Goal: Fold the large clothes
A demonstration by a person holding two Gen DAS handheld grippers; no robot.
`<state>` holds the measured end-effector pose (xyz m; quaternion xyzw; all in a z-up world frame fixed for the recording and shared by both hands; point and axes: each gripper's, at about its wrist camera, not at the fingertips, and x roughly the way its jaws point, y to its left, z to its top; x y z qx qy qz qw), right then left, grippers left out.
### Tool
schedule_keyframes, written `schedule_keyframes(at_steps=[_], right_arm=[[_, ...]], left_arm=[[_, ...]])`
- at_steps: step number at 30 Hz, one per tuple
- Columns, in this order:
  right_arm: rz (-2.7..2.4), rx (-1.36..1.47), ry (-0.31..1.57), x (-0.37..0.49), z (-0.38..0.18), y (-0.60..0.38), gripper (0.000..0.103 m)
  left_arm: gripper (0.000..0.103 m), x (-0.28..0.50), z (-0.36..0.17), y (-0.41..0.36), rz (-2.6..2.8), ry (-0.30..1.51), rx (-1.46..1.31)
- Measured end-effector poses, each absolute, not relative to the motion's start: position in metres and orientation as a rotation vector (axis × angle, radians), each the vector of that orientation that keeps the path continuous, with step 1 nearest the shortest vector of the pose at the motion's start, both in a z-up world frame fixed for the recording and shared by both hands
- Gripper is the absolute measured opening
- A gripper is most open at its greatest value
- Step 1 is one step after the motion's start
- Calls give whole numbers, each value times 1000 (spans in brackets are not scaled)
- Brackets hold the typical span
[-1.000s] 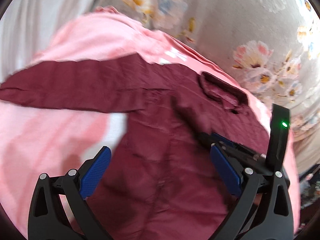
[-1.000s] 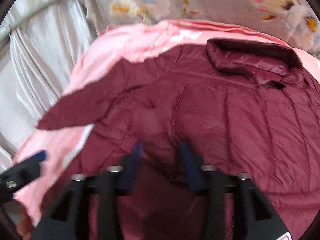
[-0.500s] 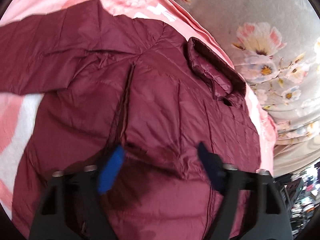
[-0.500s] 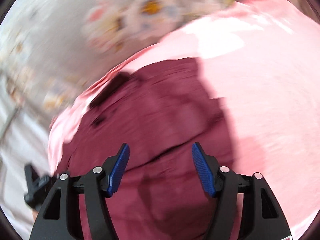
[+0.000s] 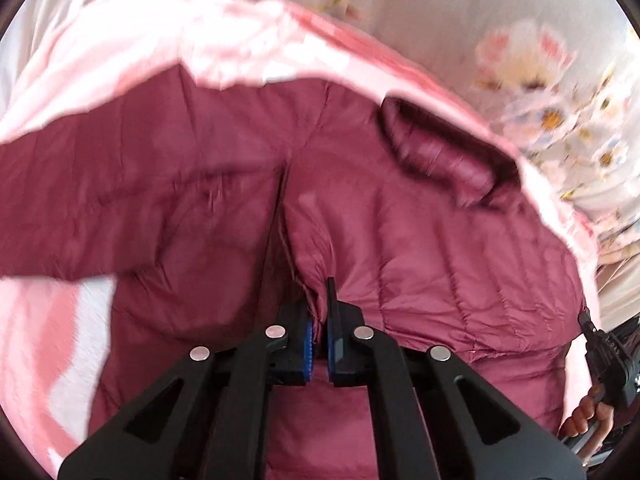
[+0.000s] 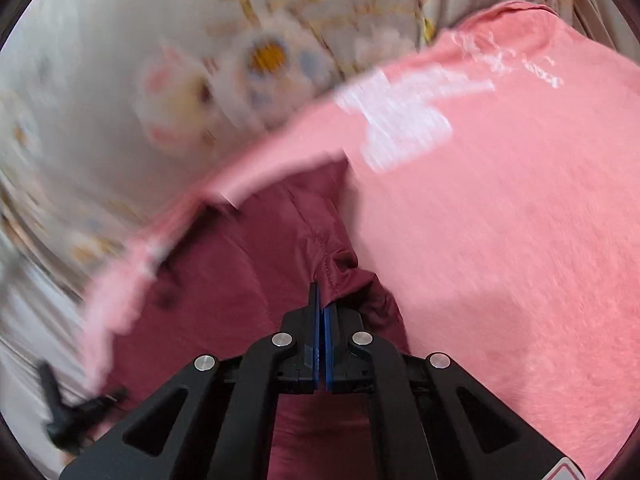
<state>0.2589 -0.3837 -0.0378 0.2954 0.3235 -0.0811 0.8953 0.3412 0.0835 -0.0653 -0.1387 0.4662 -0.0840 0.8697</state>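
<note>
A maroon quilted jacket [image 5: 420, 240] lies spread on a pink blanket [image 5: 132, 52], collar [image 5: 444, 160] at the upper right and one sleeve [image 5: 80, 200] stretched out to the left. My left gripper [image 5: 319, 312] is shut on a pinch of the jacket's fabric near its front seam. In the right wrist view the jacket [image 6: 240, 280] lies at the lower left of the pink blanket [image 6: 500, 240]. My right gripper [image 6: 320, 308] is shut on a stitched edge of the jacket.
A grey floral sheet [image 5: 520, 40] lies beyond the blanket and also shows in the right wrist view [image 6: 160, 80]. White curtain folds [image 6: 24, 340] hang at the left. A hand holding the other gripper [image 5: 600, 380] shows at the right edge.
Both grippers were open half a second ago and have now closed on the jacket fabric. The right view has swung to the jacket's edge by the blanket.
</note>
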Motion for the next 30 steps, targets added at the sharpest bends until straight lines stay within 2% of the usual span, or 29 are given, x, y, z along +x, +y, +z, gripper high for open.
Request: schedule_keyframes(at_steps=[5,7,9,11,13,16,19,25,30], right_arm=[[-192,583,782,266,-64,-388,0],[-220,524,796,264,-58,-381,5],[-236,489,782,250,-48,-377,12],[-257,445,733,233,-29,-371,14],[-262,413,695,224,-12,-368,14],[-218,379,671,232,7,-352,14],[-164,313,708,251,5,-319,13],[-49,188,795,270,-28,-246,10],[-43,149,864,279,-55,-233,8]], left_arm=[[4,335,-78,79,-158,944,-242],[6,334,-74,74,-146,936,-202],[11,327,-65,77,-132,908,-174],[22,317,-51,82,-118,870,-144],[28,309,-35,86,-99,830,-122],[28,304,-6,81,-104,770,-127],[28,309,-1,56,-168,777,-109],[28,312,-44,-5,-254,869,-7],[28,311,-70,-15,-245,894,18]])
